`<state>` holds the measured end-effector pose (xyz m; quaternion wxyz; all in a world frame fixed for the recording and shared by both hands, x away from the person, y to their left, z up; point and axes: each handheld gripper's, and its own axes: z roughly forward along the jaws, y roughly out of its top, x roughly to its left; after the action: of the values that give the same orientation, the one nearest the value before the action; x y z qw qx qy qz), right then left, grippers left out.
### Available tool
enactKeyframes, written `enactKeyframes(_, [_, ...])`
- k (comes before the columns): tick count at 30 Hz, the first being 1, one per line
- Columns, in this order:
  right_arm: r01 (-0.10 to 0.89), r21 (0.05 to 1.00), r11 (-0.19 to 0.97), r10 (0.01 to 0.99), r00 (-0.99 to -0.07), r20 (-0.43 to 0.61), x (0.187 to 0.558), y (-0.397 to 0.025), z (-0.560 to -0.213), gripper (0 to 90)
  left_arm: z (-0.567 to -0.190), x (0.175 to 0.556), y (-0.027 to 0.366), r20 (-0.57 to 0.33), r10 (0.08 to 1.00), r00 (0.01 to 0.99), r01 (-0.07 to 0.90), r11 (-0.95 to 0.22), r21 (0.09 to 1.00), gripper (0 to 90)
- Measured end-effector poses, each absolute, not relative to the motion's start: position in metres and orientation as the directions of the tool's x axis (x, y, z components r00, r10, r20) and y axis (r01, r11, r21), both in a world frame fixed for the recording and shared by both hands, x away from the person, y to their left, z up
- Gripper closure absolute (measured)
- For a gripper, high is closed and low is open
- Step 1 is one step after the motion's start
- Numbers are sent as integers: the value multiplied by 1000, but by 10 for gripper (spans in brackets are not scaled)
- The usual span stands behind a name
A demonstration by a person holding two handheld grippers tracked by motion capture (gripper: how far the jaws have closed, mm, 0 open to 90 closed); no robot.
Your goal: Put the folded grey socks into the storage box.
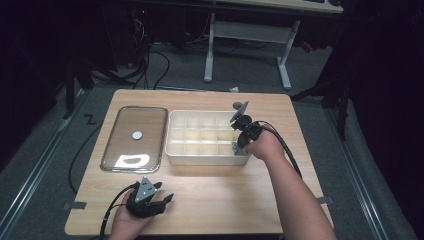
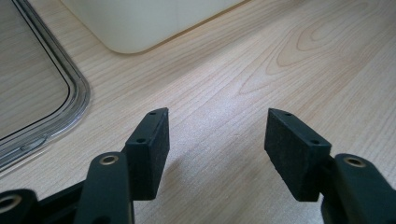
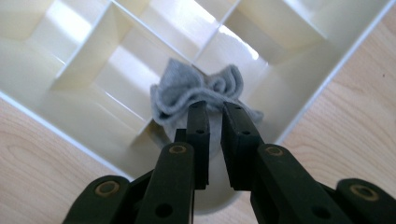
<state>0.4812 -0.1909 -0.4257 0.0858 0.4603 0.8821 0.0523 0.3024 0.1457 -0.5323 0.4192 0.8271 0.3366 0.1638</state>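
Observation:
A cream box (image 1: 205,160) with several compartments stands mid-table. My right gripper (image 1: 235,146) dips into its near right corner. In the right gripper view the jaws (image 3: 215,108) are shut on a crumpled grey cloth (image 3: 196,88), which hangs over a corner compartment of the box (image 3: 84,60), close to its divider walls. My left gripper (image 1: 167,200) rests low over the table's front left. It is open (image 2: 217,135) with bare wood between its pads. The box's rounded corner (image 2: 140,23) lies just ahead of it.
A clear rectangular lid (image 1: 145,125) lies flat to the left of the box, with a small white disc (image 1: 137,134) at its middle. Its rim (image 2: 77,100) runs close to the left gripper. Bare wood stretches along the table's front edge (image 1: 225,200).

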Motion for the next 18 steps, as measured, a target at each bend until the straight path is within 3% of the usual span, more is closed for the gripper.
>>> enactKeyframes(12, [820,95,564,824,-551,-132,486,-177,-449,889,-532,301,146,-9,693,721,419,-425,802,410])
enactKeyframes(18, [831,84,550,835,-544,-85,492,-182,-456,895,-532,301,146,-12,692,721,419,-423,804,410])
